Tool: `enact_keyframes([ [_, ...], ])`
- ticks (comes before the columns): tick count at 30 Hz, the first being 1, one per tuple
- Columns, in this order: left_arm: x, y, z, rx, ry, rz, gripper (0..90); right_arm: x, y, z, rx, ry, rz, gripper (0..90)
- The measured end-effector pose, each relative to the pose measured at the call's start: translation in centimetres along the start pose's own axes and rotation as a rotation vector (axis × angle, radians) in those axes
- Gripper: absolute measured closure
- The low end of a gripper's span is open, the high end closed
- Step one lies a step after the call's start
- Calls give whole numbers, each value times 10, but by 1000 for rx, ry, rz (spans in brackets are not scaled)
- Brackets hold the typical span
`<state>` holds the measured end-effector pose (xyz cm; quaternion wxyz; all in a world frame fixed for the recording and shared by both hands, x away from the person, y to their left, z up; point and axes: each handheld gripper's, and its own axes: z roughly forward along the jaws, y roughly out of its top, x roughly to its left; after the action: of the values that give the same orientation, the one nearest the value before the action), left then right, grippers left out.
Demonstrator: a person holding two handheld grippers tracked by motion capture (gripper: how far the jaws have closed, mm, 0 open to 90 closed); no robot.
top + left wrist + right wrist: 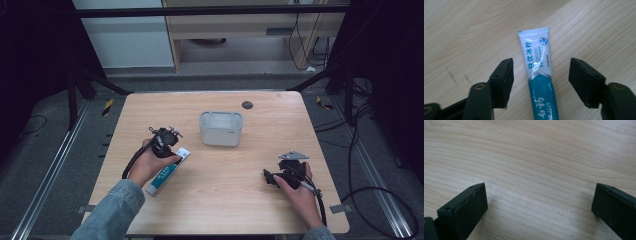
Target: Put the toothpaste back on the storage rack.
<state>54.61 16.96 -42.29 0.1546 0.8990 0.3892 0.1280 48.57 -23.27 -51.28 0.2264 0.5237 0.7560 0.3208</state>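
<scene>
A white and teal toothpaste tube (167, 172) (540, 75) lies flat on the wooden table (225, 200), left of centre. My left gripper (174, 156) (541, 65) is down over the tube's crimped end with one jaw on each side of it. Bare wood shows between each pad and the tube, so the gripper is open and nothing is gripped. My right gripper (268, 177) (539, 187) rests low at the right front of the table, jaws wide open over bare wood with nothing between them.
A pale grey rectangular tub (221, 128) stands at the table's middle, behind both grippers. A small dark round mark (247, 105) sits near the far edge. Dark floor, rails and cables surround the table.
</scene>
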Motion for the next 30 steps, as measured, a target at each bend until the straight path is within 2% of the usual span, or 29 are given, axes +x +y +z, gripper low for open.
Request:
enact_keyframes([
  [3,2,-2,6,21,-33,-23,406,0,0,0,0,0,0,4],
  [8,8,-6,15,60,-37,-46,404,0,0,0,0,0,0,4],
  [14,9,-11,24,72,-55,-70,415,0,0,0,0,0,0,4],
  [19,9,-13,29,70,-50,-75,396,0,0,0,0,0,0,4],
  [30,8,-14,34,68,-45,-91,484,0,0,0,1,0,-2,4],
])
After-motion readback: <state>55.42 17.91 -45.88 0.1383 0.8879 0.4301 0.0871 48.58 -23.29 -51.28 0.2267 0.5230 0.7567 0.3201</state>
